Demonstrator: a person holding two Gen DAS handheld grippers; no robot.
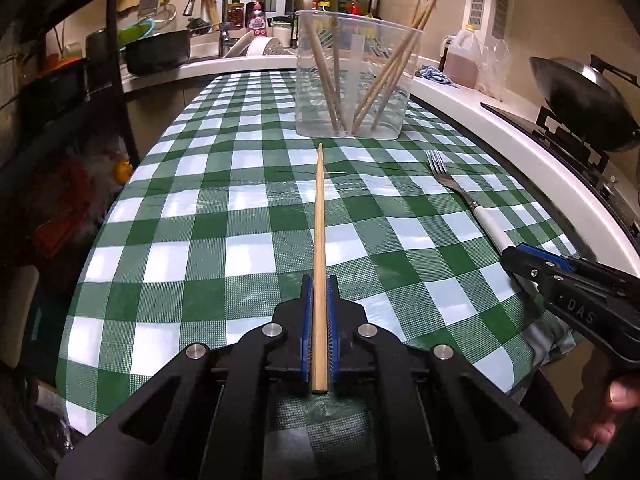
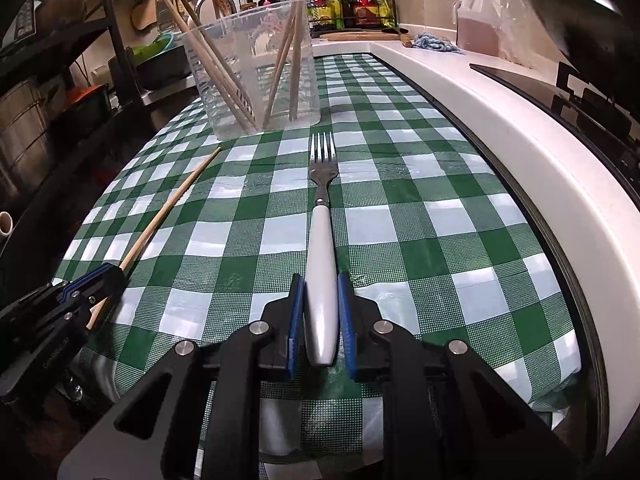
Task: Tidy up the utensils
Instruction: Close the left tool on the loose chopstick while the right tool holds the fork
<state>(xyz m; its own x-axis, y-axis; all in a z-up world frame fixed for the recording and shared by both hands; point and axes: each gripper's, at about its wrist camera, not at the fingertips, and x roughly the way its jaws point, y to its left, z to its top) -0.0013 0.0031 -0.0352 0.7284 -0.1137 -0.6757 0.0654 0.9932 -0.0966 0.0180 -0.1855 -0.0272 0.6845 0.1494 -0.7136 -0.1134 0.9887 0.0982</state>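
Green-checked tablecloth (image 1: 224, 216) over kitchen table, white counter (image 1: 500, 128) along right edge. My left tongs (image 1: 319, 284) clamped tight on single wooden chopstick (image 1: 319, 240), tip aimed at clear plastic tub (image 1: 356, 76) at far end; more chopsticks (image 1: 384, 76) stand leaning inside tub. My right tongs (image 2: 322, 280) closed on white handle of fork (image 2: 322, 184), tines pointing toward tub, fork low over cloth.

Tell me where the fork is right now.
The fork lies on the checked tablecloth, its white handle clamped in the right gripper, tines pointing at the clear container; the chopstick lies to its left.
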